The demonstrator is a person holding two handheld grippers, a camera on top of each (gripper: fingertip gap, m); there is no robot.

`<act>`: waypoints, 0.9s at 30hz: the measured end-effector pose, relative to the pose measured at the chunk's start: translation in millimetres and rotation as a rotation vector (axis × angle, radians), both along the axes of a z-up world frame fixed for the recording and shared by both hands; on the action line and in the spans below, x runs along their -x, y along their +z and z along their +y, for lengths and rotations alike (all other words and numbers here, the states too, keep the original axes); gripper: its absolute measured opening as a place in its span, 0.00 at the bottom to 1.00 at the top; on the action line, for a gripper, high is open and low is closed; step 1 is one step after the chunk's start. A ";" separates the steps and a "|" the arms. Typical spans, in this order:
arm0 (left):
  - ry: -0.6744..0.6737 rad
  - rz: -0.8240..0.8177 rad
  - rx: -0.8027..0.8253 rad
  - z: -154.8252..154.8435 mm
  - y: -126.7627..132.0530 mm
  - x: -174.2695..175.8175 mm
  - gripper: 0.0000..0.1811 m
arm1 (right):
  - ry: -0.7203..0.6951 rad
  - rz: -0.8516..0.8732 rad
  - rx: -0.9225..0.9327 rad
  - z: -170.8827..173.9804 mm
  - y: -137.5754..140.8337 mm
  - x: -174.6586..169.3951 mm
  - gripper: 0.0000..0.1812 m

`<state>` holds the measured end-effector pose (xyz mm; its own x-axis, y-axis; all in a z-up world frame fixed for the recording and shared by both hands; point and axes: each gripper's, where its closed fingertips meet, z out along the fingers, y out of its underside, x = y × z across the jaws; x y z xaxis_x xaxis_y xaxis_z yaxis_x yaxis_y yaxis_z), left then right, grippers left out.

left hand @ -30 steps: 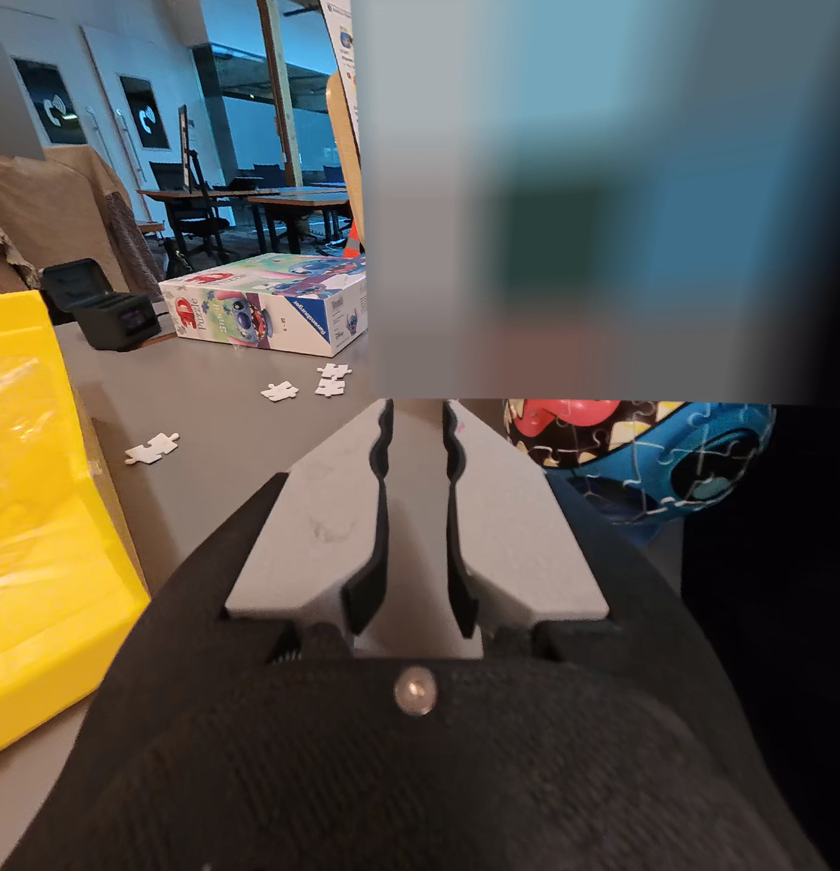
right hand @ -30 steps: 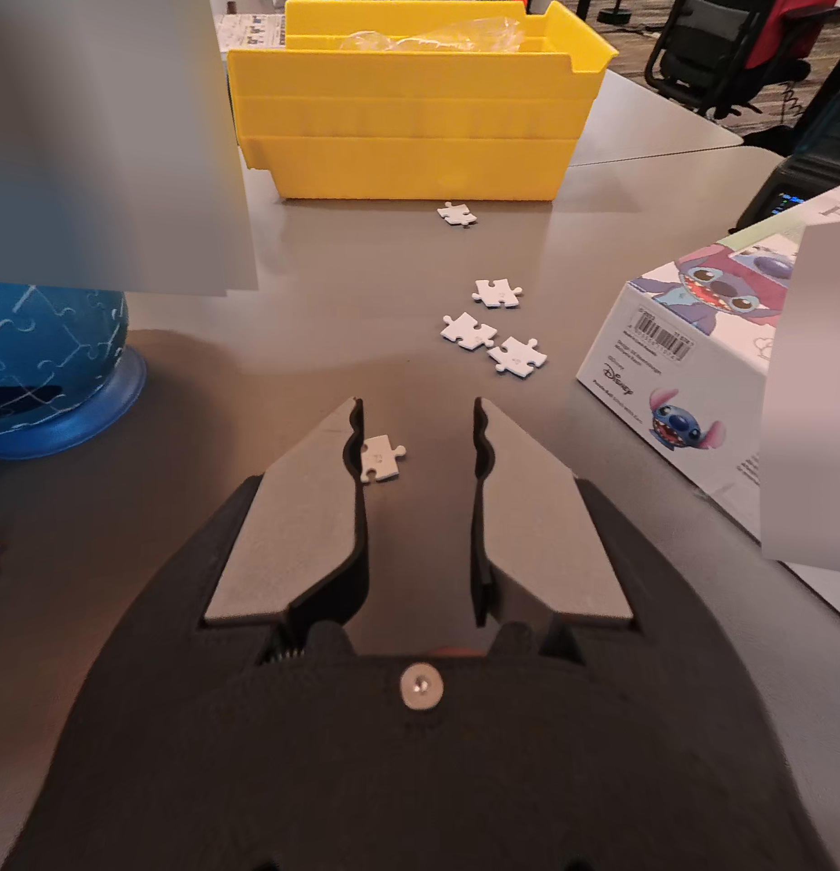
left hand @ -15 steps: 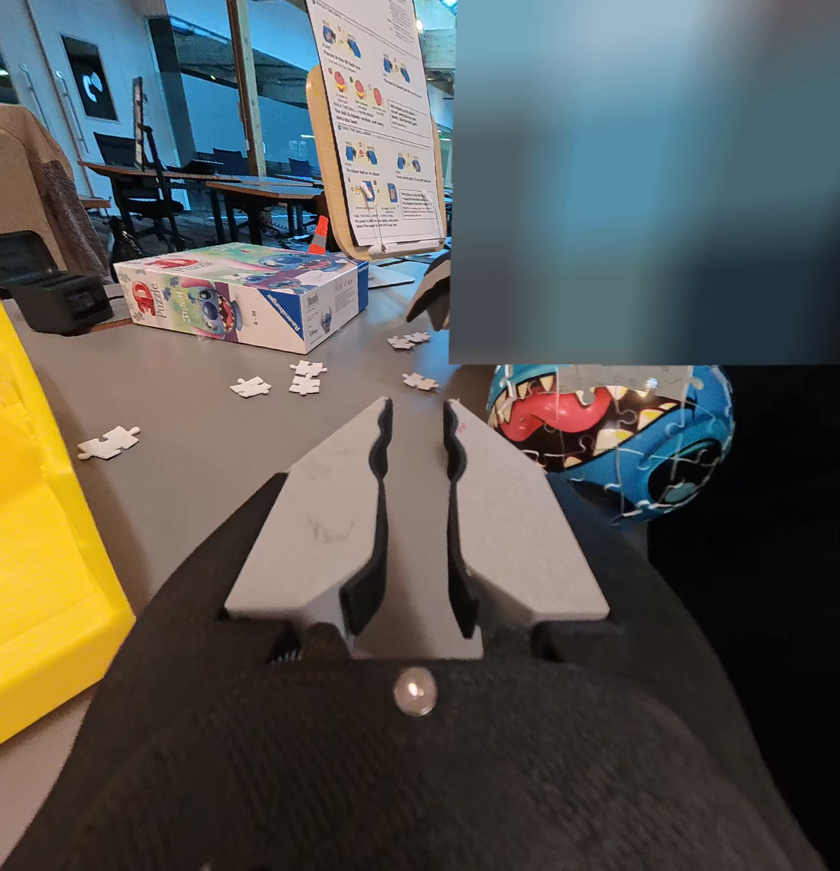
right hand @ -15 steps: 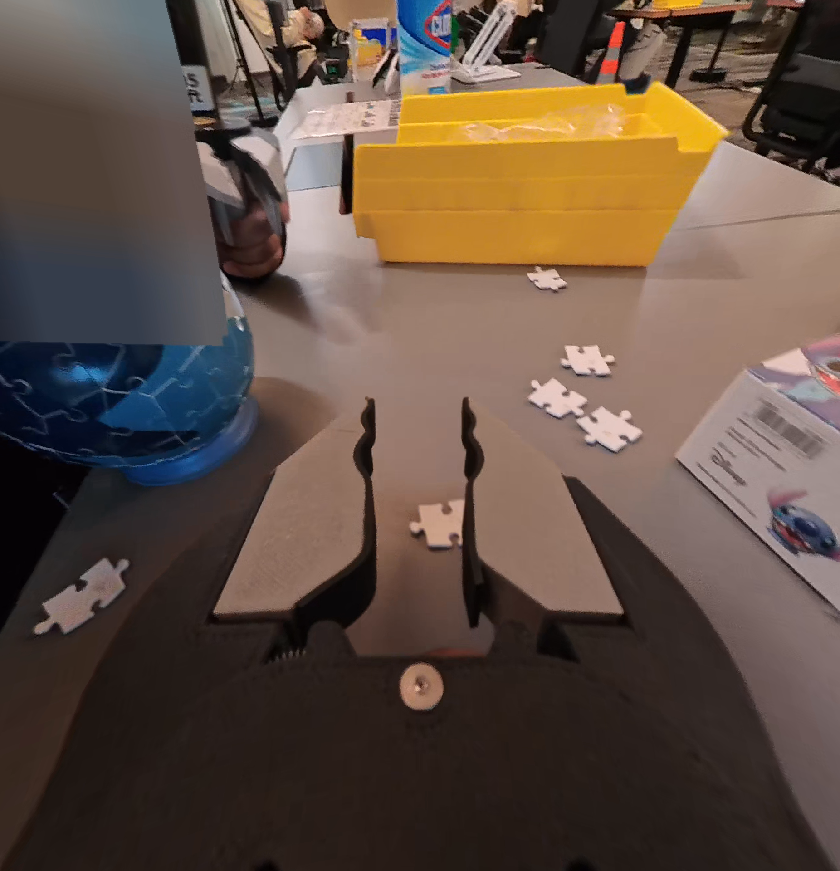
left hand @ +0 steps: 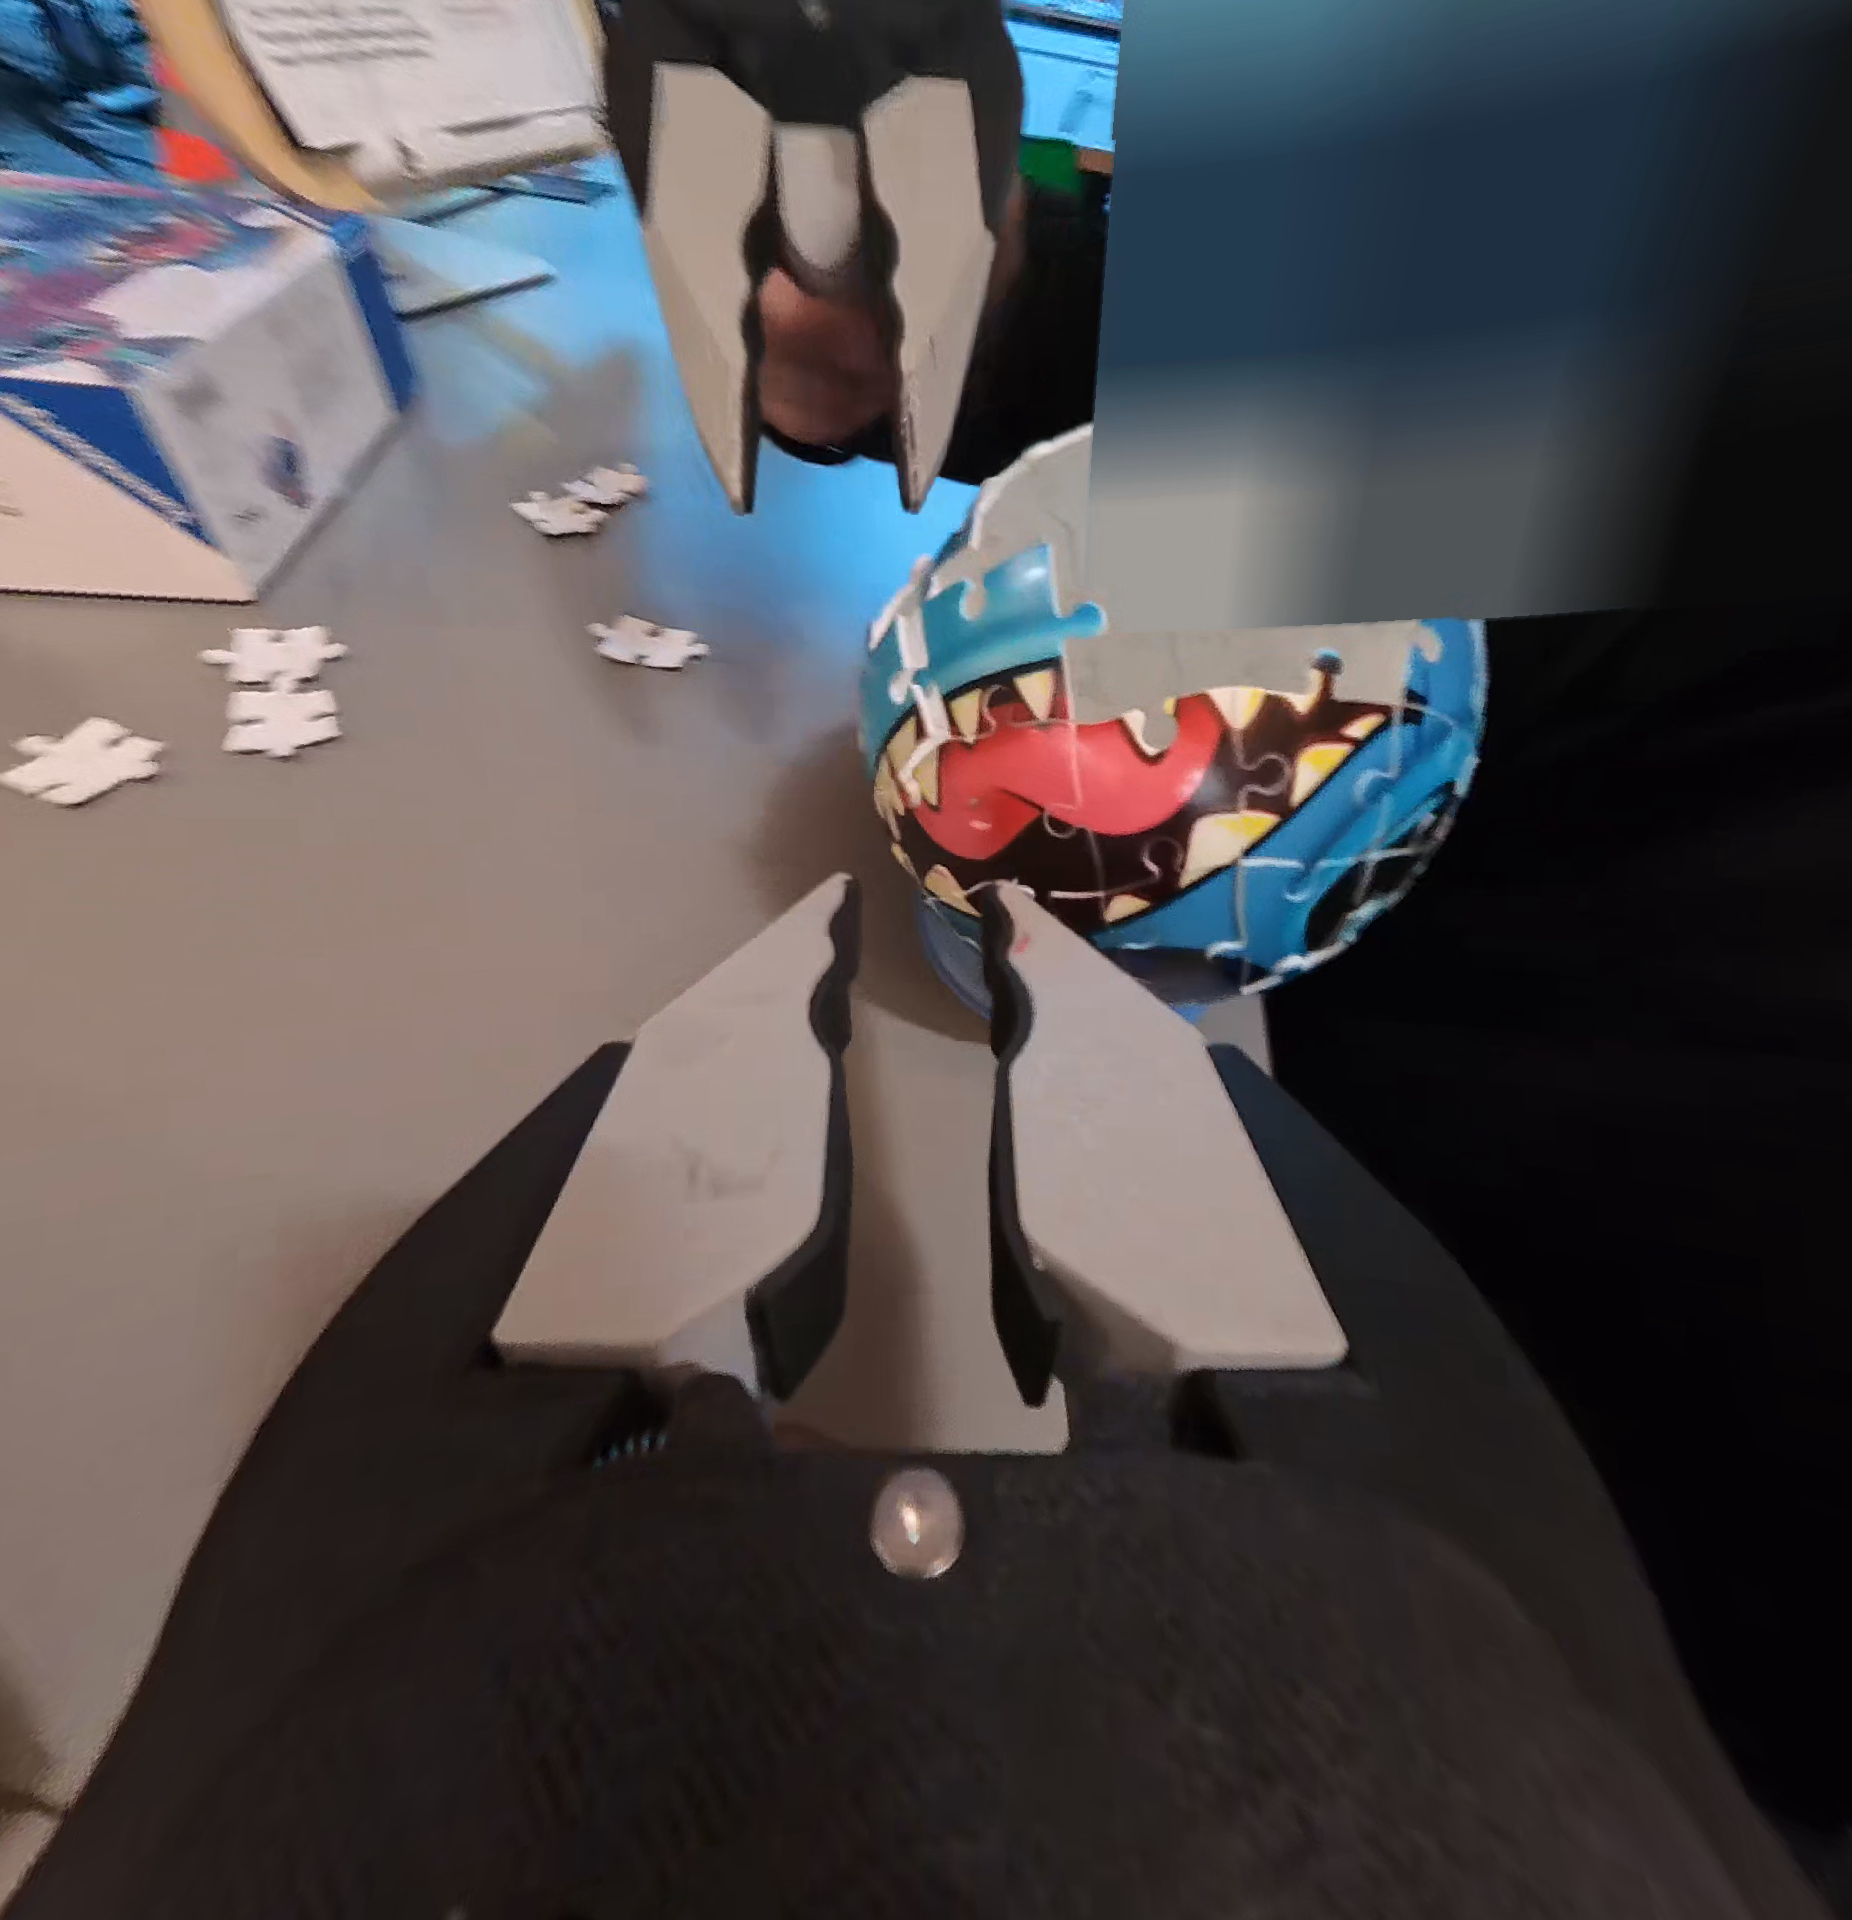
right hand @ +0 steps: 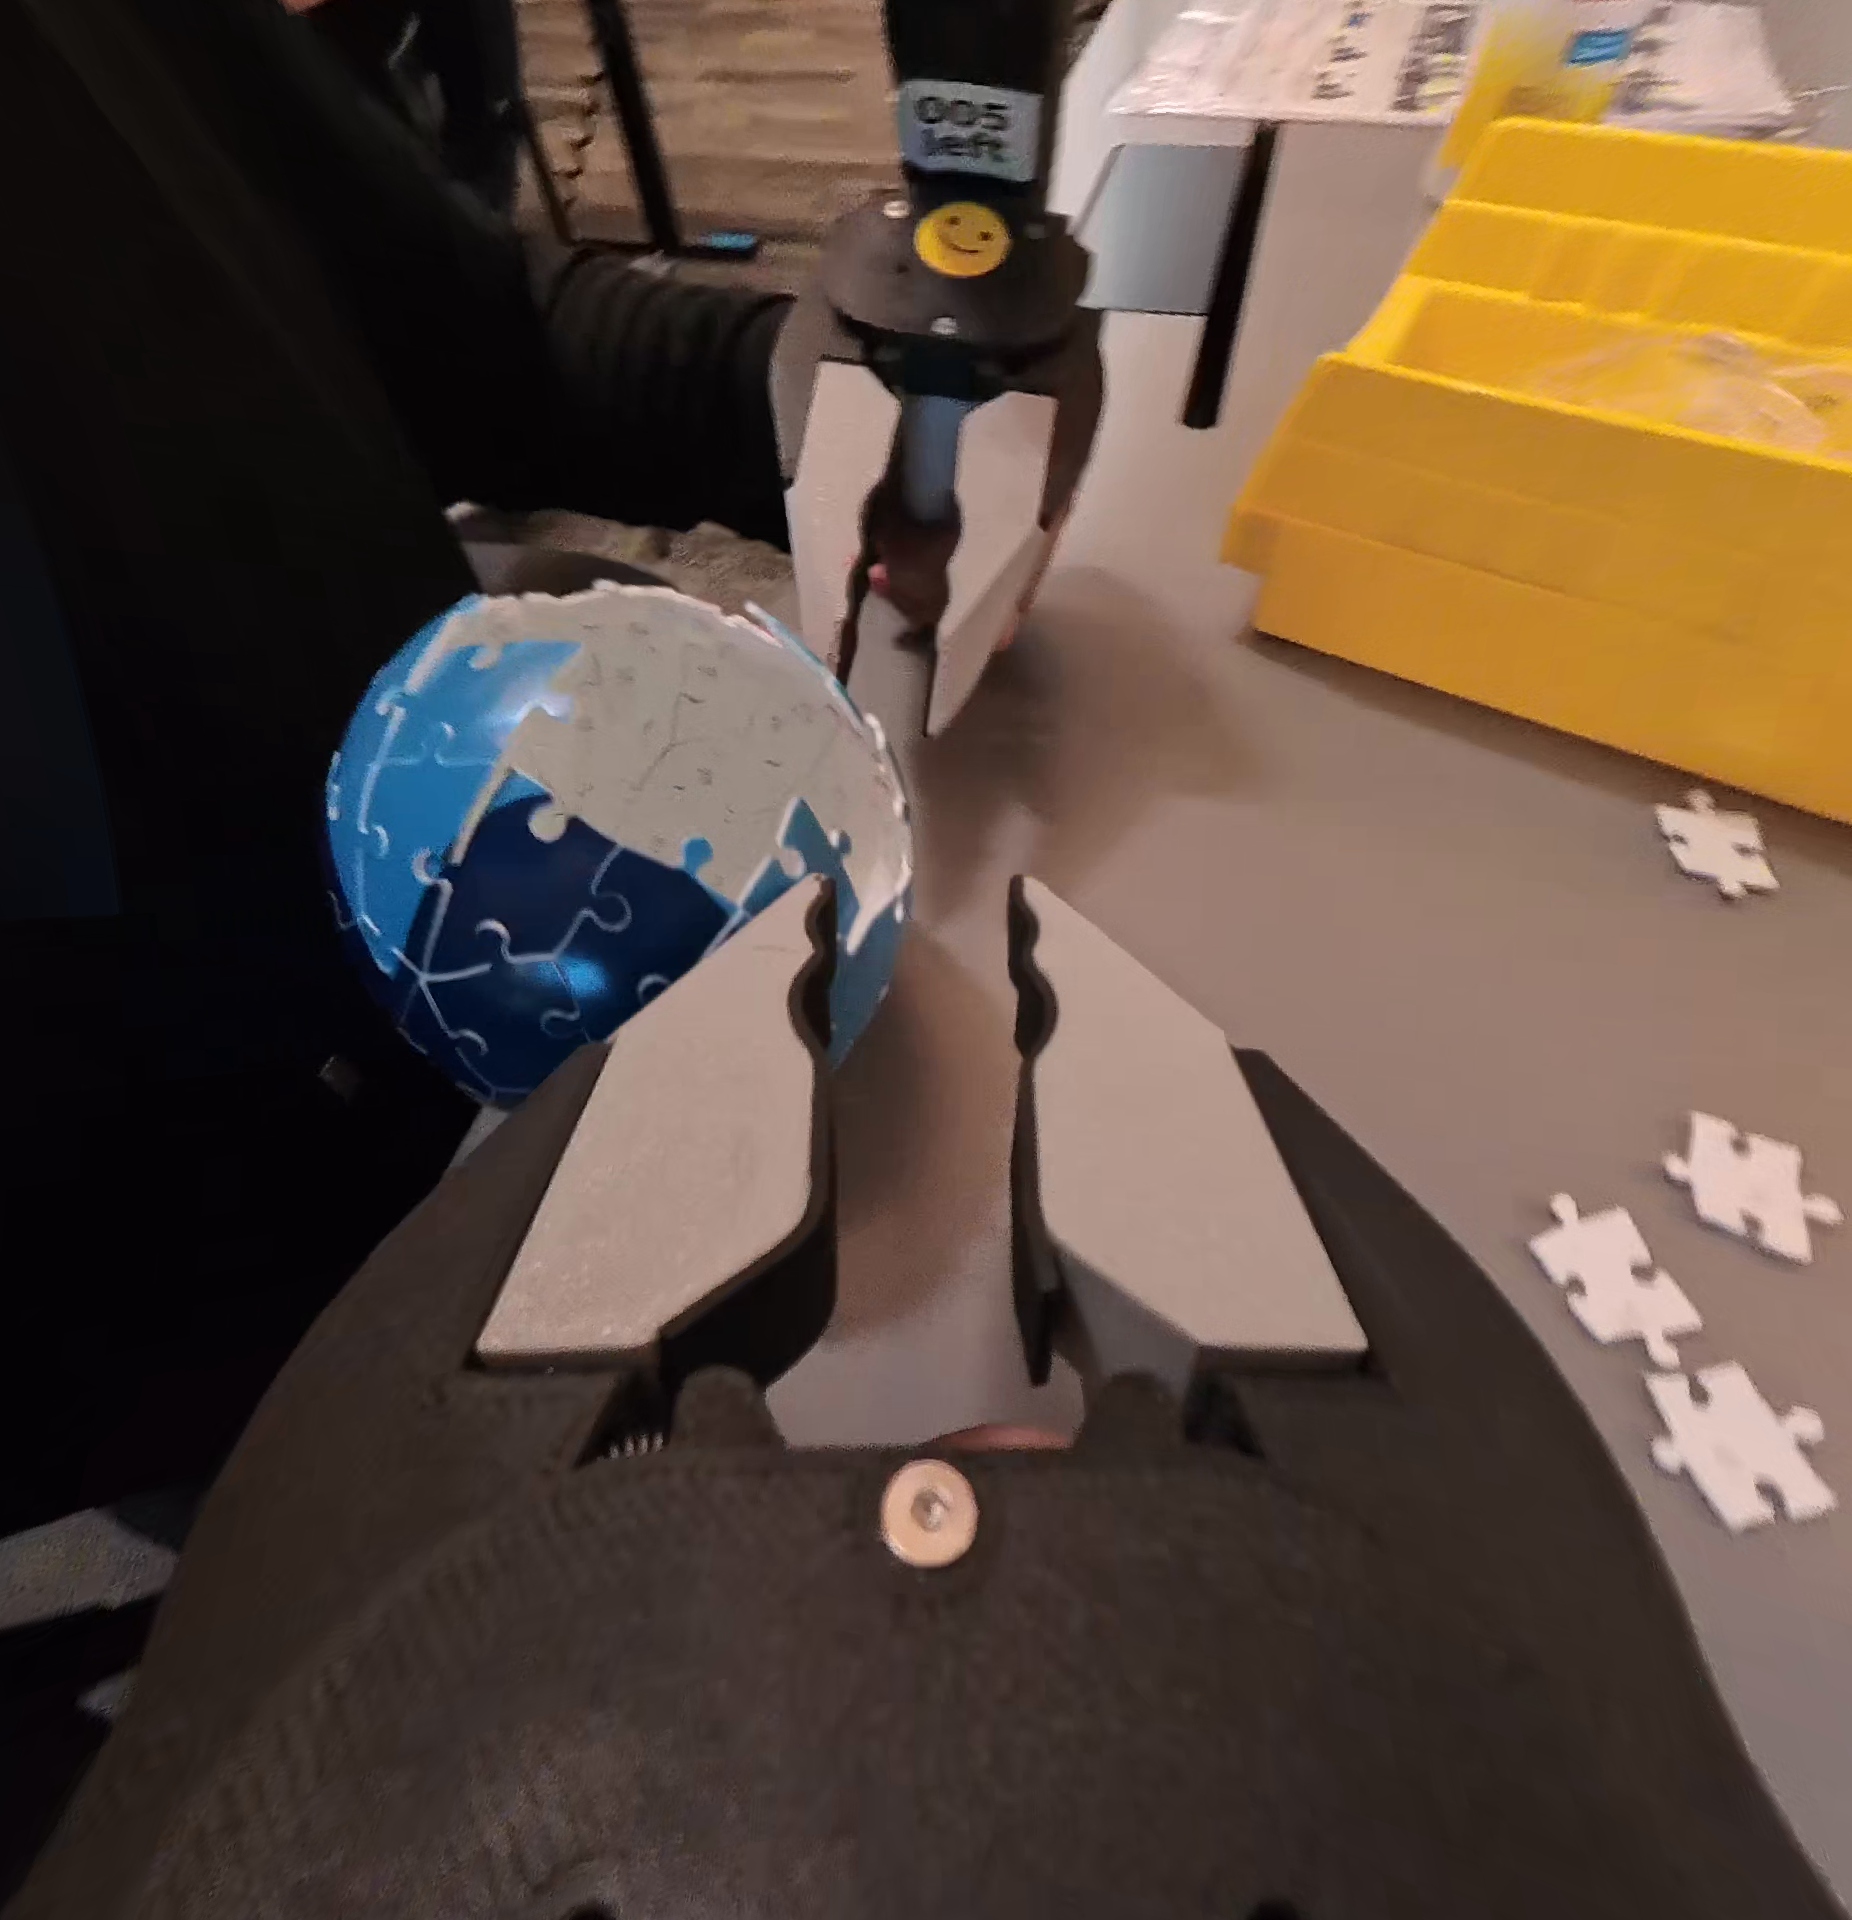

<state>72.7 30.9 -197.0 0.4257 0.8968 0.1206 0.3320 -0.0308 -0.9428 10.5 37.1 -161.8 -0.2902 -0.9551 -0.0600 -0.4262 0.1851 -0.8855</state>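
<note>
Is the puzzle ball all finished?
No, the puzzle ball has a big grey patch on top where coloured pieces are missing, and loose pieces lie on the table.

Bare table between facing tongs; puzzle ball alongside.

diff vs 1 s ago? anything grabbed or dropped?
Both grippers swung toward the puzzle ball and now face each other across it: the left gripper by its toothy-mouth side, the right gripper by its blue back. The right left the loose puzzle piece it had hovered over. Nothing grabbed or dropped; both remain open and empty. Loose puzzle pieces, yellow bin unmoved.
</note>
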 end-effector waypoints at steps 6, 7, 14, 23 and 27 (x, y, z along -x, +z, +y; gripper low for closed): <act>-0.083 0.006 0.002 -4.8 5.9 -4.7 0.14 | 0.165 0.073 -0.052 -12.8 -1.7 -21.2 0.13; -0.081 0.004 0.005 -7.3 5.5 -3.3 0.14 | 0.190 0.082 -0.059 -13.9 -3.1 -25.4 0.13; -0.152 0.006 -0.024 -4.3 11.0 1.7 0.13 | 0.358 0.144 -0.043 -3.6 -6.9 -45.0 0.13; -0.297 0.019 -0.117 6.1 21.4 1.9 0.13 | 0.449 0.151 -0.101 0.1 -19.8 -53.3 0.13; -0.322 0.016 -0.153 7.4 20.4 2.4 0.13 | 0.491 0.157 -0.120 2.3 -21.6 -53.8 0.11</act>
<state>70.3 38.3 -176.7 0.6866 0.6883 0.2341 0.3131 0.0107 -0.9497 64.3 39.5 -183.4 0.1751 -0.9700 -0.1689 -0.6141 0.0265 -0.7888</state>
